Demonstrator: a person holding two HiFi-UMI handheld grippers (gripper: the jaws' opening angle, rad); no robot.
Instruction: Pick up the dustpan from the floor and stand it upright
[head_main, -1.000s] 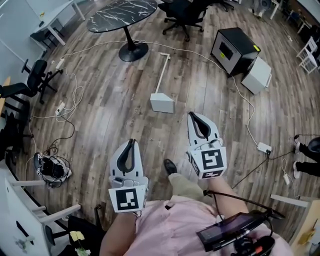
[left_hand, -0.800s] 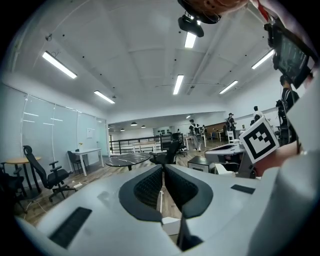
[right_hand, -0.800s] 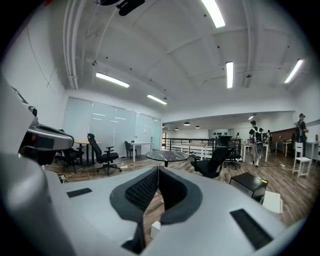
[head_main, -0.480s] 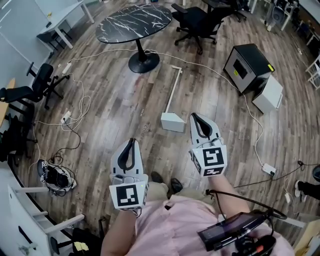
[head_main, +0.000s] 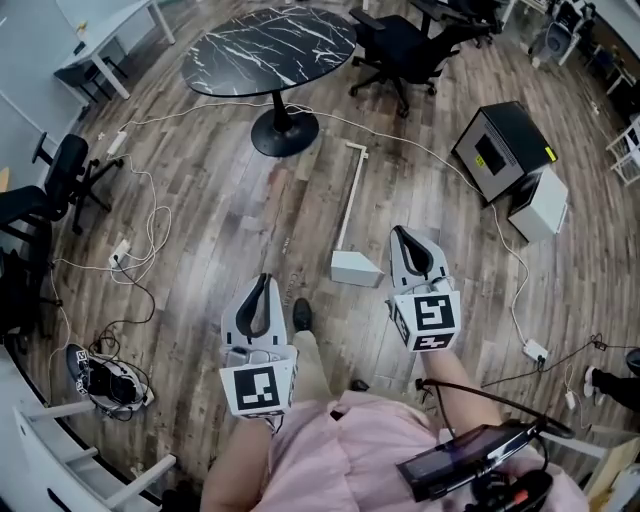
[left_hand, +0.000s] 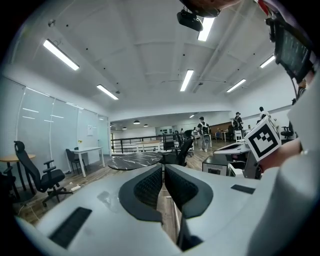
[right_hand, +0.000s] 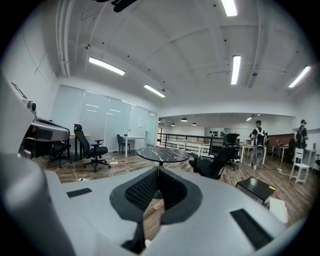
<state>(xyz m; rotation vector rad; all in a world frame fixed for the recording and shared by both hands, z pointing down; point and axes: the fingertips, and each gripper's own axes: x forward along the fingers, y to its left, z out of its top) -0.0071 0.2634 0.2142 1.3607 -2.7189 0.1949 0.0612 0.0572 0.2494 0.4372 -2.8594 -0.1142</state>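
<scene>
The white dustpan (head_main: 356, 268) lies flat on the wood floor, its long handle (head_main: 350, 195) pointing away toward the round table. My right gripper (head_main: 411, 236) hovers just right of the pan, jaws shut with nothing between them. My left gripper (head_main: 263, 284) is held lower left, well apart from the dustpan, also shut and empty. In the left gripper view the pads (left_hand: 150, 186) meet at the tip. The right gripper view shows its pads (right_hand: 145, 190) closed, with the table beyond.
A round black marble table (head_main: 270, 45) and office chairs (head_main: 400, 50) stand ahead. A black box (head_main: 498, 148) and a white box (head_main: 540, 205) sit at the right. Cables (head_main: 150, 215) trail across the floor on the left. The person's shoe (head_main: 302, 316) is between the grippers.
The view has moved forward; the dustpan now lies closer, right beside the right gripper. Both grippers keep the same shut pose.
</scene>
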